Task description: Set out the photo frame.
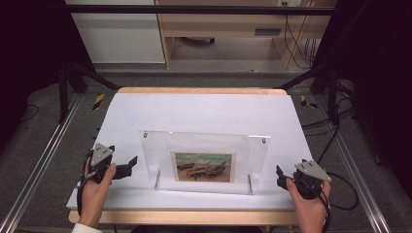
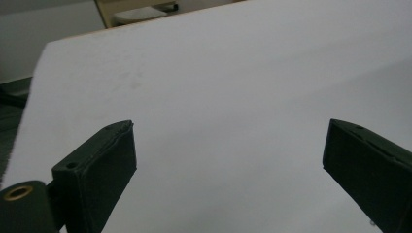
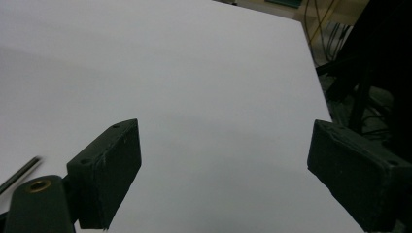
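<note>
High view: a clear acrylic picture frame [image 1: 204, 160] stands upright near the front of a white table top [image 1: 204, 109], resting on two metal pegs, with a small painting of beached boats [image 1: 204, 167] sandwiched in its lower middle. Left of the frame, and apart from it, the left gripper [image 1: 130, 164] is held in the person's left hand [image 1: 94, 187], its black jaws pointing toward the frame's left edge without touching it. Right of the frame, the right gripper [image 1: 279, 175] sits in the right hand [image 1: 306, 199], near the frame's right lower corner but clear of it. Left gripper view shows that gripper's [image 2: 228, 160] jaws spread wide with nothing between them, bare white surface beyond. Right gripper view shows the same for its gripper [image 3: 223, 165]: jaws wide apart, empty, with a thin dark edge at the far left of the picture that is too blurred to identify.
</note>
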A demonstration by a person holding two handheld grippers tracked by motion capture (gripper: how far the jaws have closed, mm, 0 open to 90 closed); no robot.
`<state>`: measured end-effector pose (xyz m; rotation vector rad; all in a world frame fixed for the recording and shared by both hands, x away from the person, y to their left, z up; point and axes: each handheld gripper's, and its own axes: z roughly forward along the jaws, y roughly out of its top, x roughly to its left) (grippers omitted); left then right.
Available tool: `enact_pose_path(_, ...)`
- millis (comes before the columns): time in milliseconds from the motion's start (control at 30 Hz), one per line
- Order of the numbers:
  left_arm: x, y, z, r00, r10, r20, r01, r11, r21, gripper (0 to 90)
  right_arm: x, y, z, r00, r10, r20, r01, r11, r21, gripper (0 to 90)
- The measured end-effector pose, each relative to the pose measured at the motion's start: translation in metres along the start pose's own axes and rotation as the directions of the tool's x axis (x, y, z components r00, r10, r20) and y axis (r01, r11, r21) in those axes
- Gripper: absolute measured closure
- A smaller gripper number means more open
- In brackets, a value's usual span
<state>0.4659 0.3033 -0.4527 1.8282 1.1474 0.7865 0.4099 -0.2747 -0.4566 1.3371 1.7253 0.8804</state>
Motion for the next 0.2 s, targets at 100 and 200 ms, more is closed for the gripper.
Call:
enact_pose_path(100,0.006,0.002,0.014,0.9991,-0.043,-0.006,0.043,0.9991,-0.004,4.9,-0.002,0.006,0.019,0.9998,0.013,0.018,-0.013,1.000,-0.002,15.4)
enact_pose_path(200,0.008,0.002,0.020,0.9997,-0.006,-0.023,0.006,1.0000,0.006,4.2,-0.003,0.010,0.031,0.9998,0.022,-0.004,-0.022,1.000,-0.012,18.5)
